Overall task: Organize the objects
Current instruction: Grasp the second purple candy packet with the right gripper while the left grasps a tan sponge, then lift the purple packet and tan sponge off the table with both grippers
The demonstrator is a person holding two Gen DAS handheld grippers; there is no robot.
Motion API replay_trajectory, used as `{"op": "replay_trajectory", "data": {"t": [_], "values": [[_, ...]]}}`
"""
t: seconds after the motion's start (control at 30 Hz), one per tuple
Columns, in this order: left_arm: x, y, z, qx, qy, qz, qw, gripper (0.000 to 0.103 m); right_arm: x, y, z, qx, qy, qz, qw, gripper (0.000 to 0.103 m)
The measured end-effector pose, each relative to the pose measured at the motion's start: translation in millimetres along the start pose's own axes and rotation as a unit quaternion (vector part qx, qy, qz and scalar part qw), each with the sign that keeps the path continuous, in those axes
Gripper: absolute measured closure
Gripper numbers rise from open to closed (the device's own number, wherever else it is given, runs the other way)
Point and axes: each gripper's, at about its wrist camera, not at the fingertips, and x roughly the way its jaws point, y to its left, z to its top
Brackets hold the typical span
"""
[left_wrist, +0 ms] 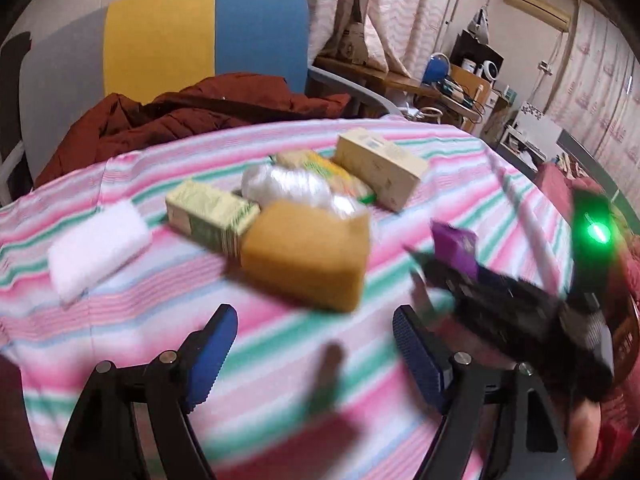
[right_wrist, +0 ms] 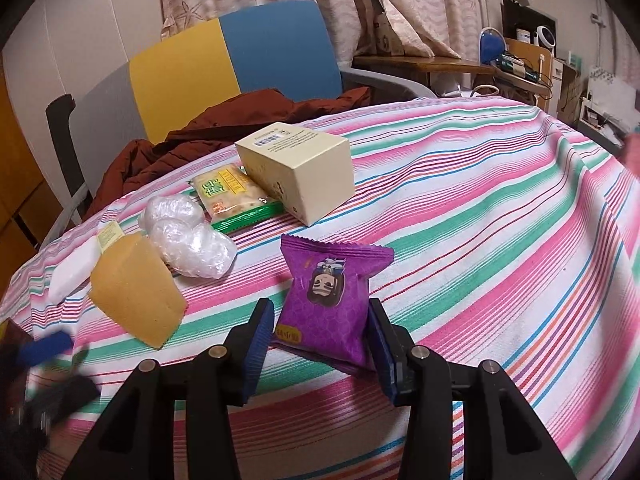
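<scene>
A purple snack packet (right_wrist: 330, 300) sits between the blue pads of my right gripper (right_wrist: 322, 320), which is closed on it just above the striped cloth. It also shows in the left wrist view (left_wrist: 456, 246) at the right gripper's tip. My left gripper (left_wrist: 312, 330) is open and empty over the cloth, short of an orange sponge (left_wrist: 306, 254). Behind the sponge lie a green box (left_wrist: 210, 216), a clear plastic bundle (left_wrist: 296, 190), a cracker packet (left_wrist: 332, 174) and a cream box (left_wrist: 380, 166). A white foam block (left_wrist: 98, 246) lies at the left.
The table (right_wrist: 500, 220) wears a pink, green and white striped cloth. A yellow and blue chair (left_wrist: 200, 36) with a dark red jacket (left_wrist: 192, 112) stands behind it. Shelves and clutter (left_wrist: 480, 76) fill the right side of the room.
</scene>
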Motion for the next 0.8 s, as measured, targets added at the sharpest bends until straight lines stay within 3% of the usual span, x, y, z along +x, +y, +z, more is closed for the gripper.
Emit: {"op": "replay_trajectory", "data": {"t": [0.17, 0.37, 0.6, 0.8], "values": [[18, 4, 15, 0.02, -0.02, 0.011, 0.9995, 0.018, 0, 0, 0, 0.001, -0.003, 0.001, 1.0, 0.056], [35, -9, 10, 0.065, -0.01, 0.024, 0.9975, 0.018, 0, 0, -1, 0.002, -0.006, 0.002, 1.0, 0.056], [40, 7, 8, 0.033, -0.006, -0.008, 0.9994, 0.024, 0, 0, -1, -0.001, -0.008, -0.001, 1.0, 0.056], [30, 0, -6, 0.051, -0.021, 0.019, 0.9983, 0.029, 0, 2, -1, -0.006, -0.009, -0.007, 1.0, 0.056]]}}
